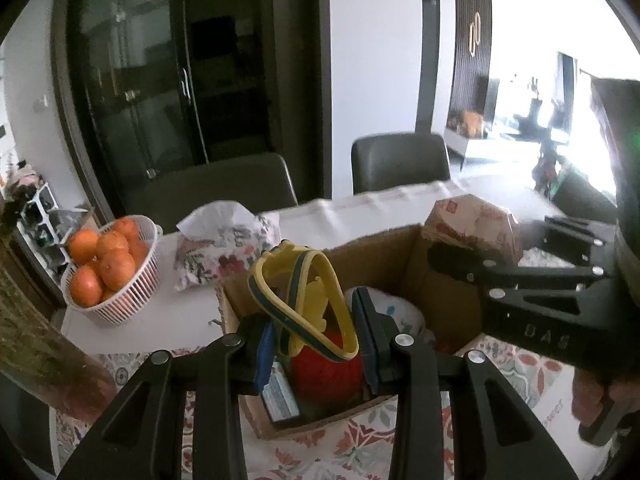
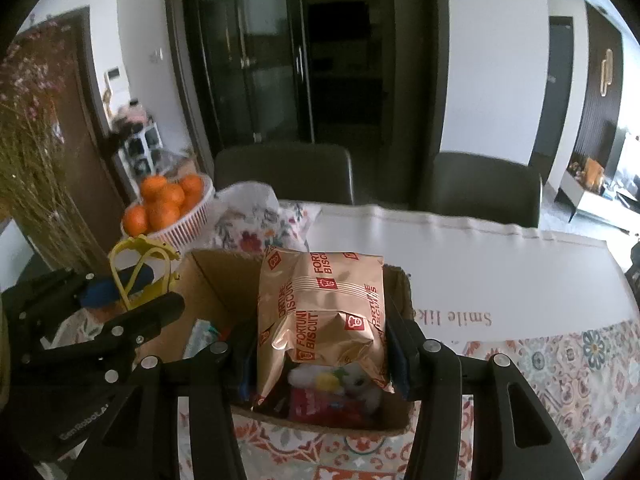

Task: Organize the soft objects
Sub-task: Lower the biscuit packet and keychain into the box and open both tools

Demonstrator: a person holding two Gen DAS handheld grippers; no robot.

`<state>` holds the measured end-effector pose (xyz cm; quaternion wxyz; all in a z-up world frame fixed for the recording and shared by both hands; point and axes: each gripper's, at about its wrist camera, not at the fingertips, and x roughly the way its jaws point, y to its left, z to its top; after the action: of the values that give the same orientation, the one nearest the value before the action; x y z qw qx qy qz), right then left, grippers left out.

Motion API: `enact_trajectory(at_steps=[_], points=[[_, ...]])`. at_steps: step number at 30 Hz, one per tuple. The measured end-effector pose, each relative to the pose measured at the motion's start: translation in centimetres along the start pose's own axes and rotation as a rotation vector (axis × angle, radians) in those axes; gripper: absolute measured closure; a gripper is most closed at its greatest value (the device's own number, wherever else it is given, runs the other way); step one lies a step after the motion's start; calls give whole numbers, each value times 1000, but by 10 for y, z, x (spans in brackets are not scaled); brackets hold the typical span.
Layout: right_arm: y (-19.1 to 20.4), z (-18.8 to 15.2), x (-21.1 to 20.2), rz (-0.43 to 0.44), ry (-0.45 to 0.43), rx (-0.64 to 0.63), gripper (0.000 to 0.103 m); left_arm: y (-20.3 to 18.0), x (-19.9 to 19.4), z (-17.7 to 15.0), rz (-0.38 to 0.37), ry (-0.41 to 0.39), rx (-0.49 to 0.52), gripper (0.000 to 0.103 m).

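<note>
We see left gripper [image 1: 316,336] clamped on yellow looped toy [image 1: 304,300], over open cardboard box [image 1: 400,256]. Right gripper [image 2: 320,344] closed on gold biscuit bag [image 2: 320,312], above same box. Box on patterned tablecloth [image 2: 560,368]; basket of oranges [image 1: 108,272] beside it.

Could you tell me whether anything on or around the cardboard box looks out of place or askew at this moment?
Nothing looks spilled or damaged. The biscuit bag in the right gripper and the yellow looped item in the left gripper are both held above the open cardboard box.
</note>
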<state>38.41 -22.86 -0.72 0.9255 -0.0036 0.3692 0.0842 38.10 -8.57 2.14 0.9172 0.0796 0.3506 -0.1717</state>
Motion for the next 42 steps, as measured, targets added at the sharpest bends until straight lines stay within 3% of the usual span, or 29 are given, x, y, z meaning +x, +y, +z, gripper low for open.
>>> enact_trajectory(at_steps=[6, 14, 15, 18, 19, 32, 42], points=[[-3, 8, 20, -11, 97, -33, 51, 0, 26, 5, -9, 111, 38, 67], [-5, 8, 50, 39, 245, -30, 51, 1, 50, 5, -34, 238, 69, 64], [-5, 7, 52, 39, 255, -31, 48, 0, 53, 4, -28, 249, 73, 62], [-6, 4, 59, 36, 297, -28, 27, 0, 58, 1, -11, 283, 82, 50], [-7, 3, 60, 31, 303, -25, 27, 1, 59, -1, -11, 291, 77, 49], [-5, 2, 56, -32, 324, 6, 27, 15, 39, -10, 77, 295, -5, 44], [13, -11, -6, -71, 226, -9, 27, 19, -21, -22, 126, 219, -82, 42]])
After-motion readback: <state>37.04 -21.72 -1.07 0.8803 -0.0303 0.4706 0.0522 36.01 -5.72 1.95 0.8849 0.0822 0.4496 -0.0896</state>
